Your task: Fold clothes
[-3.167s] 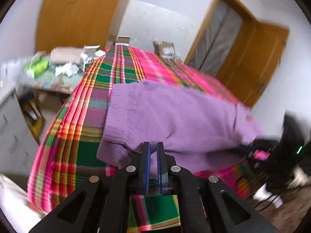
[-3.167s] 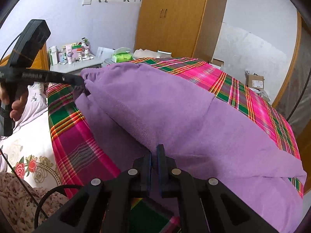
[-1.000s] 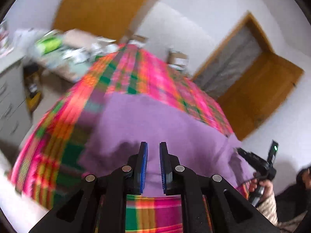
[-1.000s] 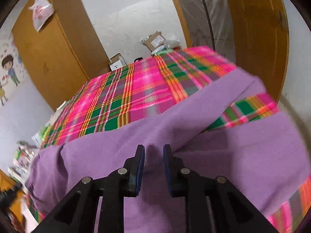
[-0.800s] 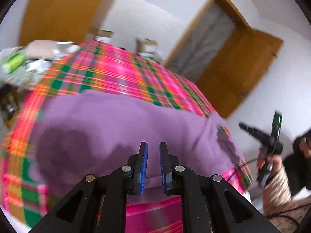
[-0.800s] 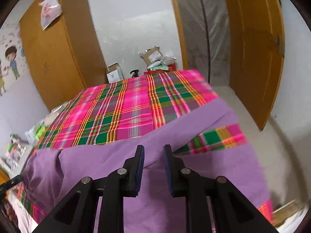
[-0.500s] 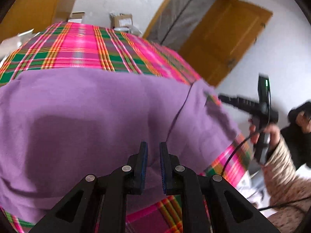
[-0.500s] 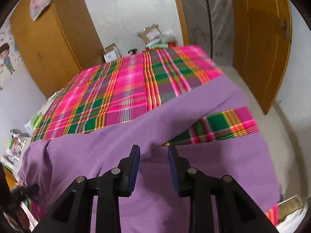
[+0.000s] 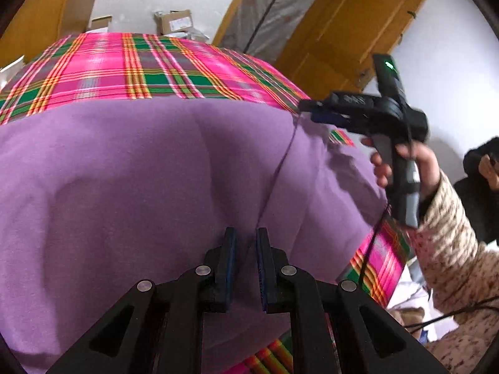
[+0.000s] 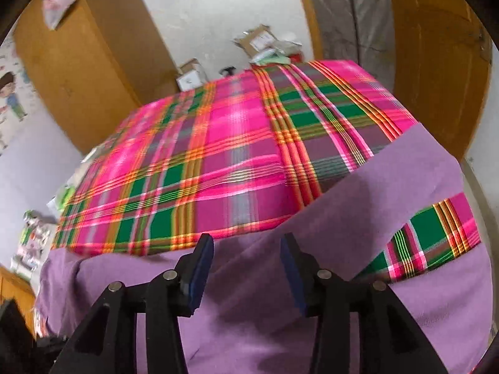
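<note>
1. A purple garment (image 9: pixel 140 171) is spread across the near part of a bed covered by a pink and green plaid bedspread (image 9: pixel 149 62); in the right wrist view the same garment (image 10: pixel 312 327) is seen with one long strip (image 10: pixel 389 187) lying diagonally over the plaid, and a patch of plaid is left showing below that strip.
2. Beyond the bed, cardboard boxes (image 10: pixel 259 40) are stacked on the floor against a white wall, a wooden wardrobe (image 10: pixel 78 71) is seen to the left and a wooden door (image 9: pixel 343 31) to the right.
3. A thin dark cable (image 9: pixel 280 168) is draped over the garment in the left wrist view.
4. The left gripper (image 9: pixel 246 249) is held low over the garment, its jaws parted by a narrow gap with nothing pinched between them.
5. The right gripper (image 10: pixel 246 255) is held just above the garment's far edge, its jaws spread wide and empty.
6. In the left wrist view, the right gripper is seen from the side at the garment's right corner, gripped by a hand (image 9: pixel 418 165) in a speckled sleeve (image 9: pixel 449 243), fingers pointed toward the bed.
</note>
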The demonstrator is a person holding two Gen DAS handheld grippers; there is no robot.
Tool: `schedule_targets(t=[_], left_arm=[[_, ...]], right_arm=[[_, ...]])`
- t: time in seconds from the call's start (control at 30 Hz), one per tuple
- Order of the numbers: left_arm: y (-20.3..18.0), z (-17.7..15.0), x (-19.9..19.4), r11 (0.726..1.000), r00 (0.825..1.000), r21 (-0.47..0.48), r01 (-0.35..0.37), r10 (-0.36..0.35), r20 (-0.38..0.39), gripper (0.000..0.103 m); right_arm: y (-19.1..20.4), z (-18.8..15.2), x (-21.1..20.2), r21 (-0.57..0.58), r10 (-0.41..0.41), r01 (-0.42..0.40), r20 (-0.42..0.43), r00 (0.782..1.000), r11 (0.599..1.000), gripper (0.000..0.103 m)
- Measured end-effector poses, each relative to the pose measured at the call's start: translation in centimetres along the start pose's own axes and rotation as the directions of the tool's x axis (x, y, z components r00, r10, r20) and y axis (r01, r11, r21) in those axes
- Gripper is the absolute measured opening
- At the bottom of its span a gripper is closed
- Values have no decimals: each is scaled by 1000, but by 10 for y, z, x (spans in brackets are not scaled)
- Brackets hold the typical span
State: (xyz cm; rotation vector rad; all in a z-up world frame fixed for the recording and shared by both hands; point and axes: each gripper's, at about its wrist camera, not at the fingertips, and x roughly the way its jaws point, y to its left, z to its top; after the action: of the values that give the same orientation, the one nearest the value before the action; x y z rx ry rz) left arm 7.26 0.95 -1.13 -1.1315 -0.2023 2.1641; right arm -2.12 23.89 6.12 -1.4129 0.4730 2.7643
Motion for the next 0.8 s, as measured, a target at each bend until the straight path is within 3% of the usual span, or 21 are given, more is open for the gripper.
schedule_targets(t=[0.13,0.2,0.3,0.8], left_arm=[[-2,1,2,1000,1000,29,8,-8,-9,13],[-2,-1,0,1000,1000,29,11,-11,-9,13],[-4,-6,-6,999,1000,31,9,-8,-8,13],[-20,-8,-2,990,993,85,-115,115,8,14]], right_arm=[[-2,1,14,34,-34,36,-55,998,999,44],[-1,0,14,26,-75,77,-52,996,997,28],[-8,-5,9,40,-67,70,-58,996,997,8],[-48,-46,-49,150,-12,0,79,997,989,3]])
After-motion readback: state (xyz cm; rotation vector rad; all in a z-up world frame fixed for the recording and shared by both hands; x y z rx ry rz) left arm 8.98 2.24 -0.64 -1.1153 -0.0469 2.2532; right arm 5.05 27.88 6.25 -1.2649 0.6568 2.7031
